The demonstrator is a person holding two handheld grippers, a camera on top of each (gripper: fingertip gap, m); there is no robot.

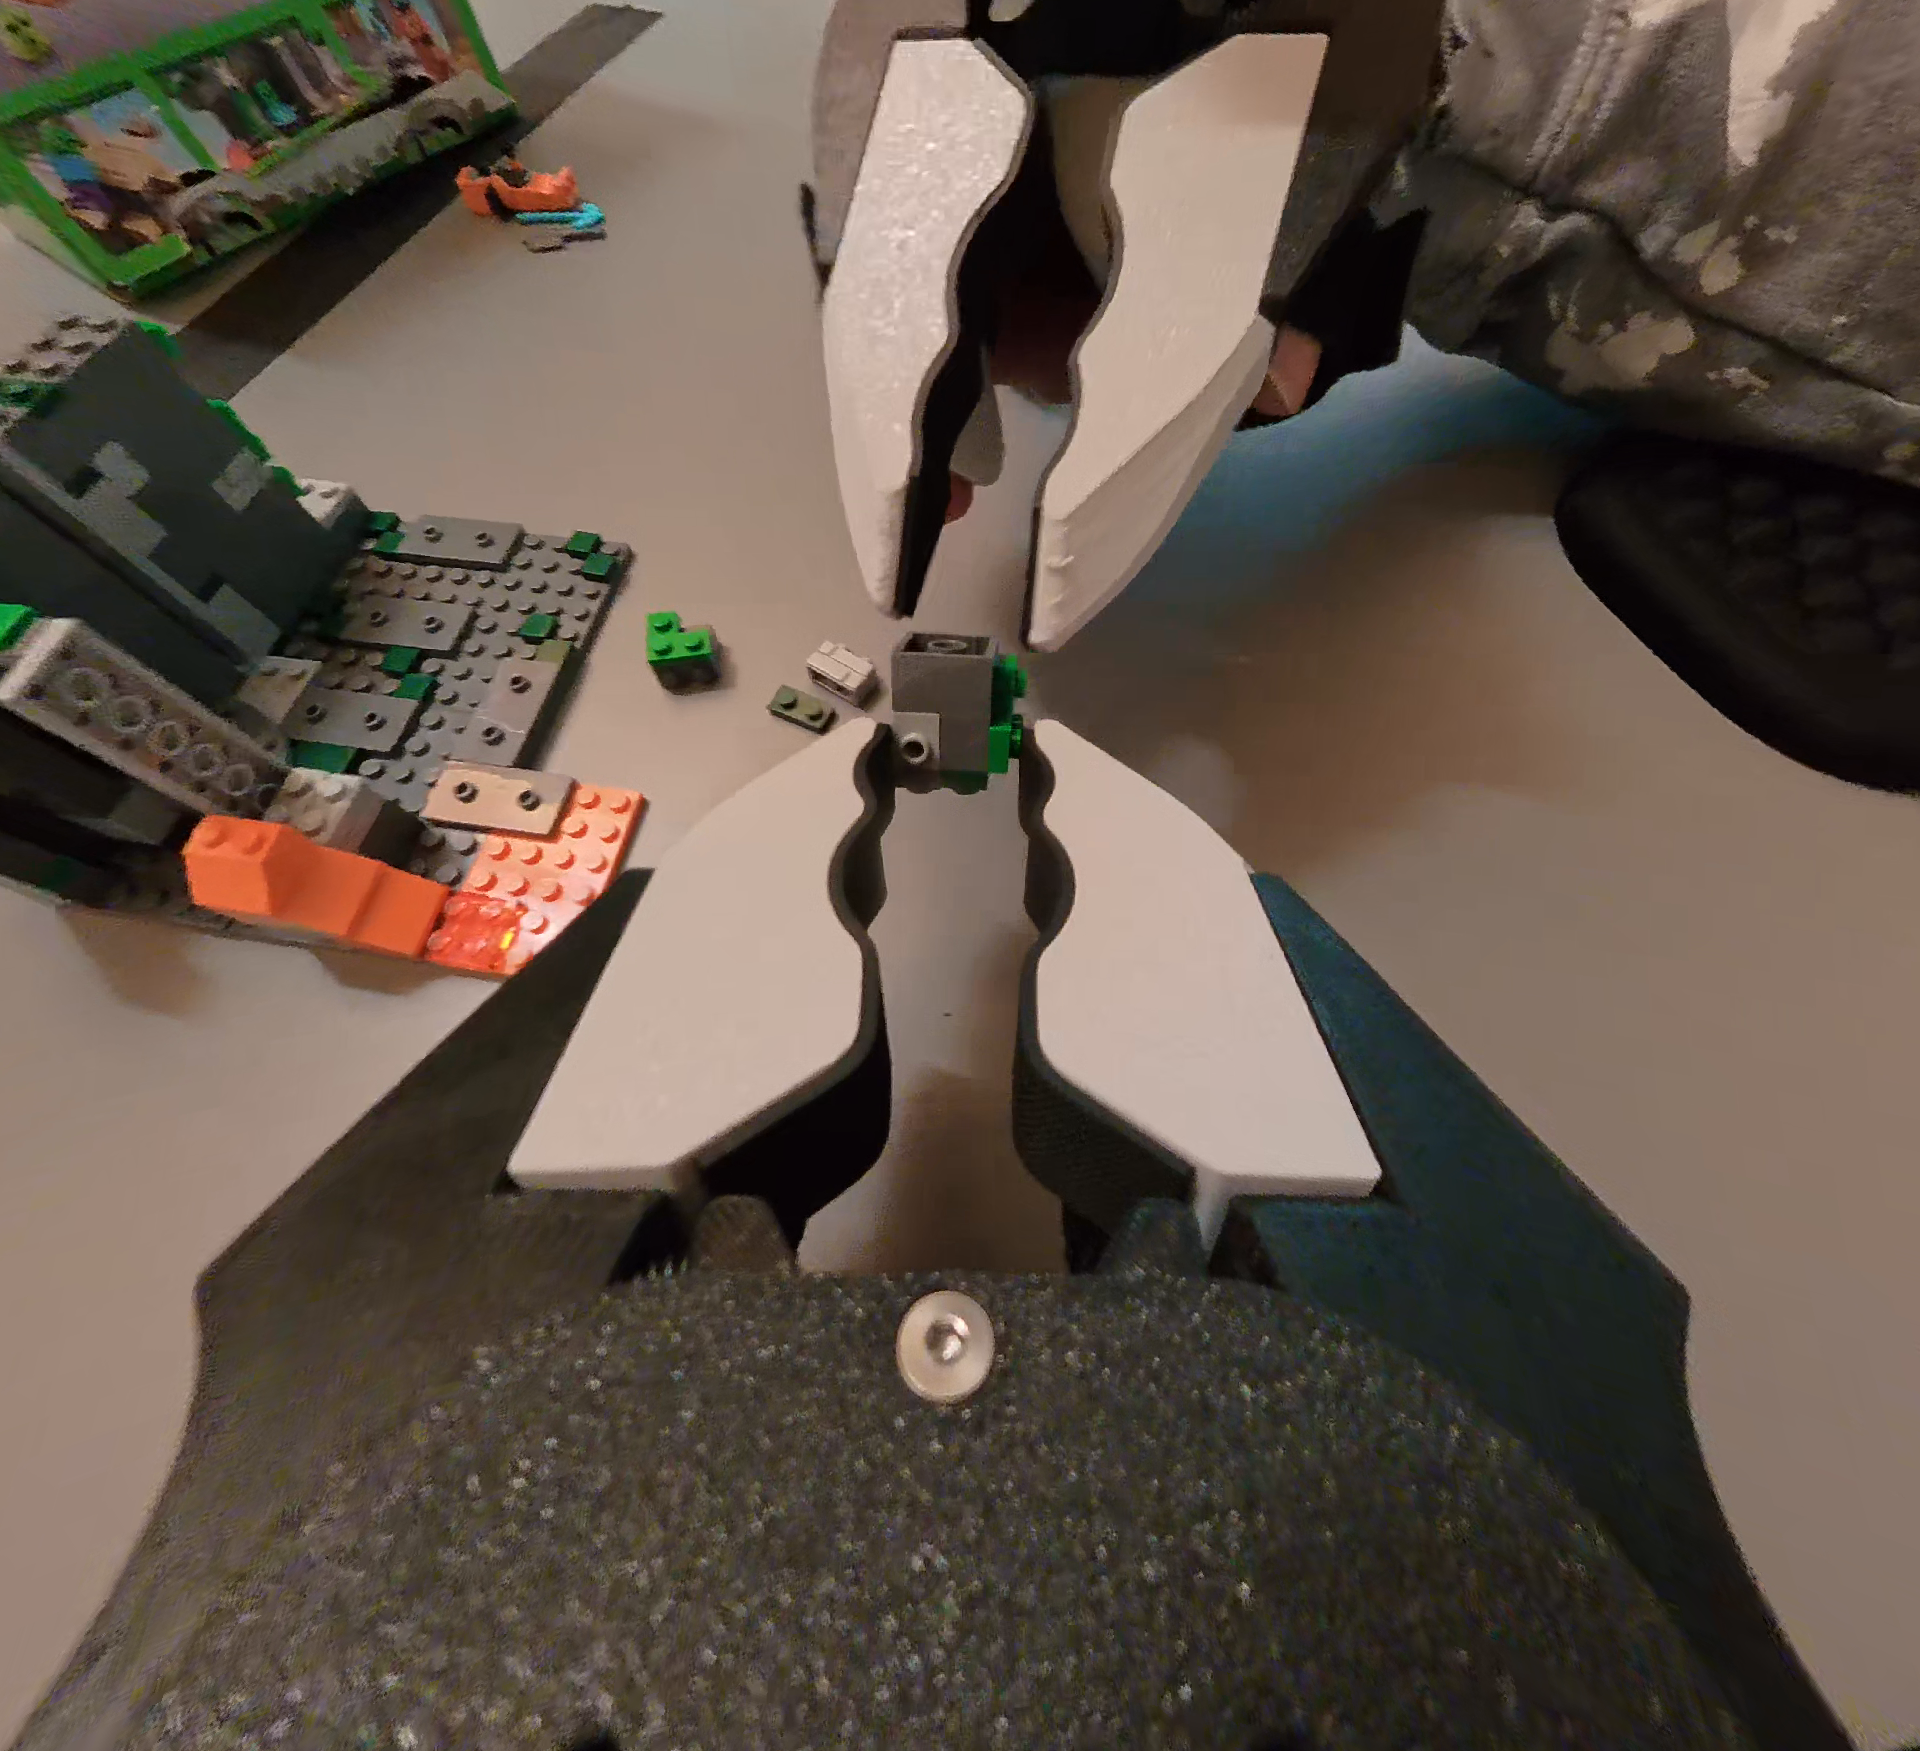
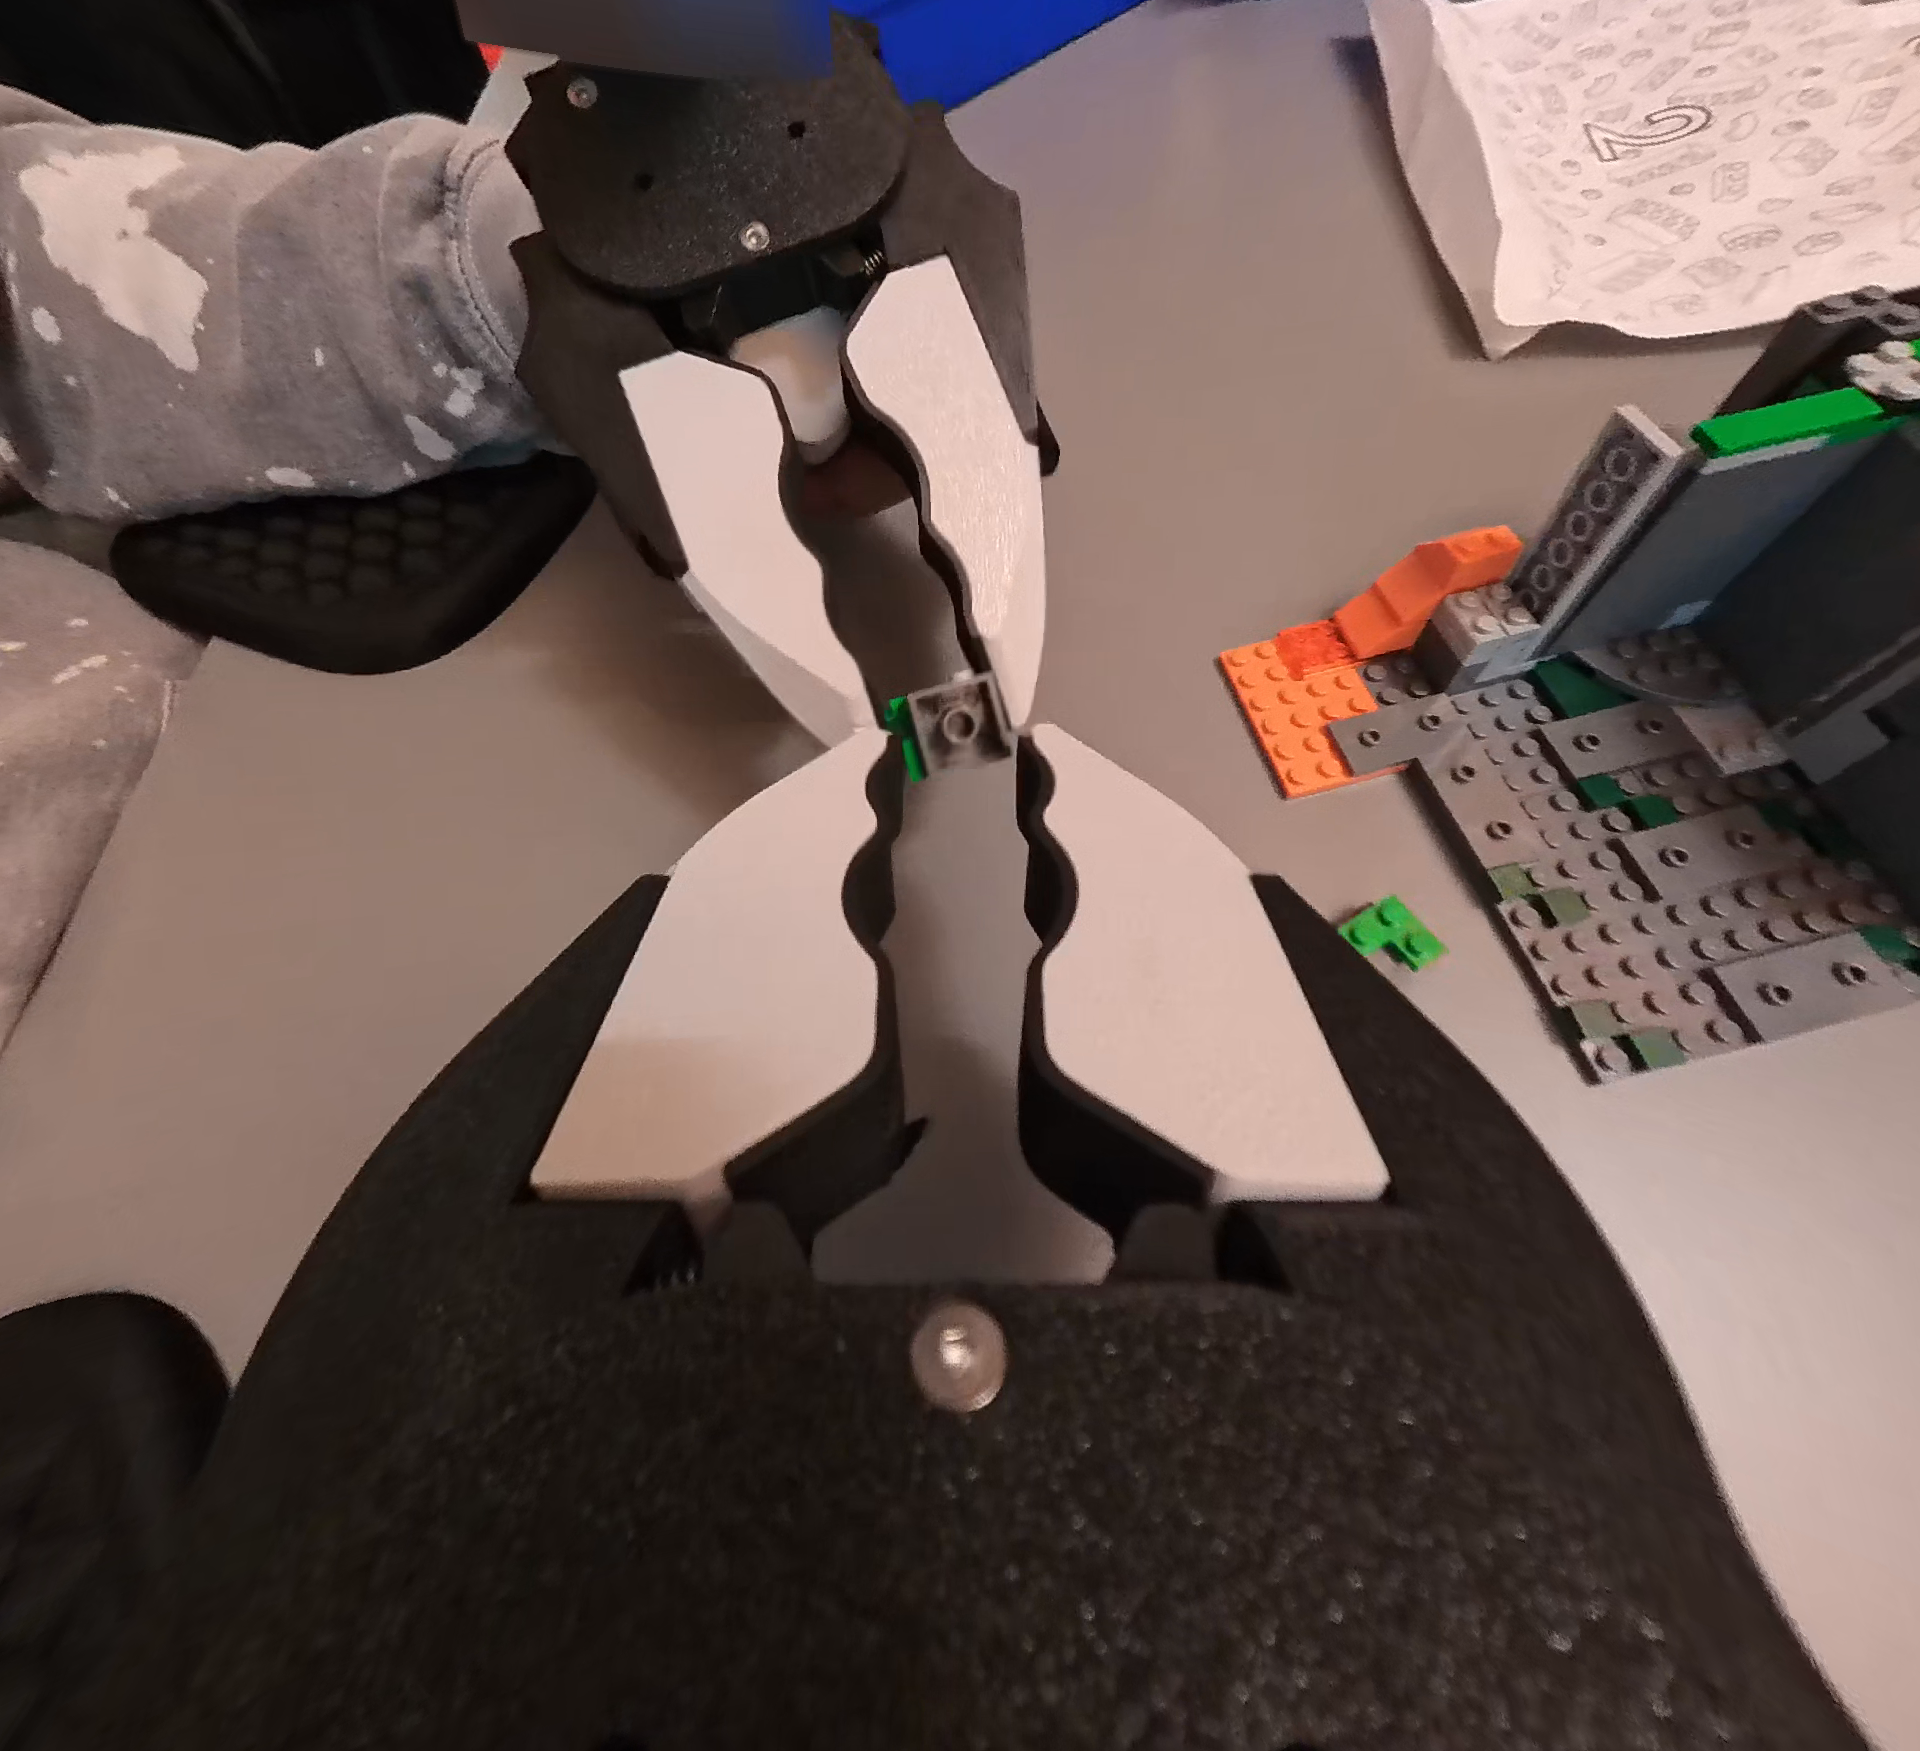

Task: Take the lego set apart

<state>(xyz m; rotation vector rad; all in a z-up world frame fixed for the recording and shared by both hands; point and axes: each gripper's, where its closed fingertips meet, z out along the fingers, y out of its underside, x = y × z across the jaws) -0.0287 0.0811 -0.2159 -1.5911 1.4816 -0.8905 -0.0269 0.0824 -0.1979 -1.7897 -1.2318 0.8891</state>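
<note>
Black textured gripper bodies fill the foreground of both wrist views, each with pale fingers reaching forward over the grey table (image 1: pixel 1351 766). The left gripper (image 1: pixel 951 745) has its jaws narrowed onto the lower end of a small grey-and-green brick cluster (image 1: pixel 951 704), held just above the table. The right gripper (image 2: pixel 951 745) meets it head-on, jaws narrow on the same cluster's other end, though from the left wrist view its tips seem barely on the top brick.

Judging by this, the step in hand is splitting that small cluster, already separate from the main lego build (image 1: pixel 312 662), which stands off to the side on its studded baseplate. Loose pieces lie near: a green corner brick (image 1: pixel 681 652), a light grey brick (image 1: pixel 842 671) and a dark green plate (image 1: pixel 800 707).

Next likely comes a firm squeeze from both, then a twist or pull apart; a shallow grip may slip and fling bricks.
</note>
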